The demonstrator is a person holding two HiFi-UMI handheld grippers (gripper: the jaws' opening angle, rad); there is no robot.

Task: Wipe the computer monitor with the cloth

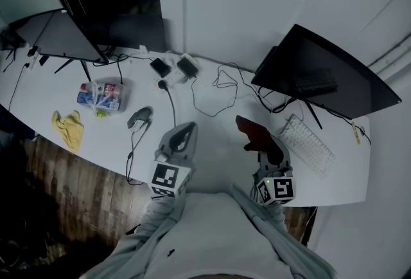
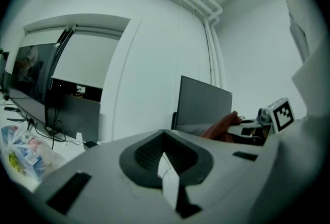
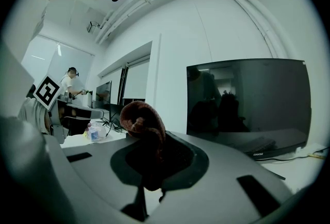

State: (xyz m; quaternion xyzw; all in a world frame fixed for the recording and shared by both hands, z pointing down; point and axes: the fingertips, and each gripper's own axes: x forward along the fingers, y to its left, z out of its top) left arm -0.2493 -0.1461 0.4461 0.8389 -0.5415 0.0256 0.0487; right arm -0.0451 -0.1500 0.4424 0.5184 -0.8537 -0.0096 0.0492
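A: Fingers of the right gripper [image 3: 149, 169], how set?
B: Clamped shut on the cloth [image 3: 140, 121], pinching it low down, with the reddish-brown bundle curling up and out past the fingertips

A: And the feel of that cloth?
B: Looks soft, limp and light, judging by the curl and droop. Nothing to break, and little chance of slipping while pinched this deep. Best gripped by a bunched middle, not a corner, to leave a padded wad forward of the fingers and keep hard tips off the glass

A: Where to find the monitor [image 3: 250, 104]?
B: Ahead of the right fingers and a little to their right, dark and upright on the counter [image 1: 212, 143]. Well apart from the cloth, not yet touched. Seems a thin panel on a stand, likely easy to rock or smear, so calls for light pressure

A: Fingers of the left gripper [image 2: 165, 163]?
B: Pressed together to 1 narrow slit, with nothing between. Aimed toward the same screen from further left, and probably free to steady its edge

A: Anything close by from above?
B: Only a keyboard [image 1: 307, 143], just right of the right fingers, and bare counter under the cloth [image 1: 252, 132]
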